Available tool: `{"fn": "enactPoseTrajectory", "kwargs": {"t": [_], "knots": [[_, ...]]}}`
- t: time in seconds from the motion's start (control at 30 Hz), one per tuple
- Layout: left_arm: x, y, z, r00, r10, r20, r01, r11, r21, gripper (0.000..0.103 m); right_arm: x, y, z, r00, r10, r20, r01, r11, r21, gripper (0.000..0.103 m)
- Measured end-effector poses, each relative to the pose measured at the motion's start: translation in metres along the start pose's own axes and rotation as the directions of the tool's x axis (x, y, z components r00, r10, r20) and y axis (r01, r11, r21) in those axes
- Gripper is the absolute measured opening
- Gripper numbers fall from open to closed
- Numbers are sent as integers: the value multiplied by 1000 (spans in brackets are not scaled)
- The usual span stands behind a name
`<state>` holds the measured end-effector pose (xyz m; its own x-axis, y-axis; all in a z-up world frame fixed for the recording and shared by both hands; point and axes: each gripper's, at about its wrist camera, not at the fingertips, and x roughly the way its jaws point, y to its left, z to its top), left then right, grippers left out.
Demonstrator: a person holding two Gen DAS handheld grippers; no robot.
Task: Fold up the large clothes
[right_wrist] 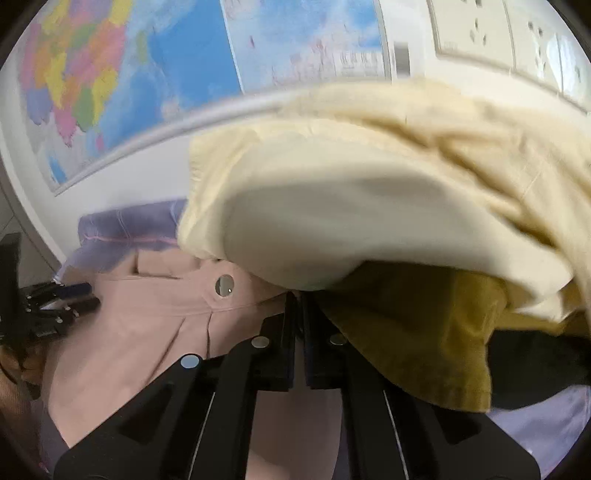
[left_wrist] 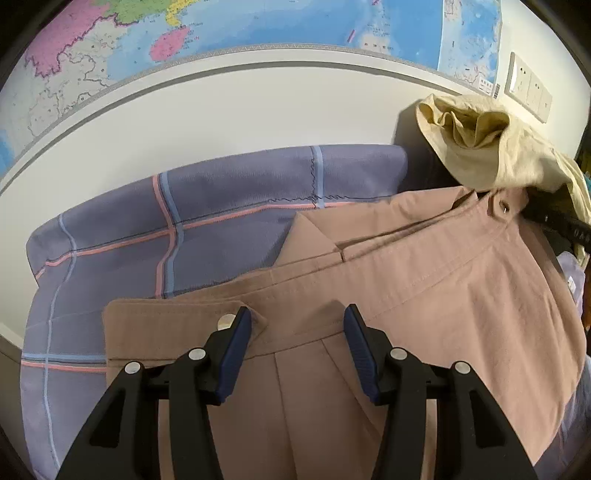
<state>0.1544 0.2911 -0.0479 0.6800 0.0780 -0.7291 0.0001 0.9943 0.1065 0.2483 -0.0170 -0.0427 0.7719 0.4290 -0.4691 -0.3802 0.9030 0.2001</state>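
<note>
Across the top of both views, a wall map [left_wrist: 258, 22]. Below it, centre left, a purple checked sheet [left_wrist: 122, 236]. Spread over the sheet through centre and lower right, a pinkish-brown coat [left_wrist: 424, 288]; heaped at upper right, a cream garment [left_wrist: 491, 147]. At bottom centre, left gripper [left_wrist: 297, 325] open above the coat, pads apart. Bottom centre of the right view, right gripper [right_wrist: 300, 306] closed, tips under the cream garment's edge; cannot tell whether cloth is pinched.

left gripper [left_wrist: 297, 321]: black arms | blue pads | silver rivets (right gripper [right_wrist: 299, 299] alike)
</note>
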Motion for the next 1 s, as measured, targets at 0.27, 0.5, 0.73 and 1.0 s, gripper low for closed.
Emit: {"fn": "enactPoseTrajectory", "kwargs": {"t": [0.27, 0.5, 0.73, 1.0], "knots": [[-32, 7, -11, 997, 33, 75, -33, 999, -3, 68, -29, -2, -11, 998, 59, -3, -59, 998, 4, 56], [-111, 61, -67, 980, 1, 200, 23, 993, -115, 86, -94, -15, -60, 983, 185, 24, -185, 983, 5, 92], [-108, 86, -142, 991, -94, 95, 116, 959, -260, 88, -86, -29, -129, 955, 288, -76, -272, 946, 174, 93], [-84, 63, -158, 969, -242, 57, 248, 927, -280, 89, -74, -10, -134, 931, 363, -44, -352, 922, 162, 98]]}}
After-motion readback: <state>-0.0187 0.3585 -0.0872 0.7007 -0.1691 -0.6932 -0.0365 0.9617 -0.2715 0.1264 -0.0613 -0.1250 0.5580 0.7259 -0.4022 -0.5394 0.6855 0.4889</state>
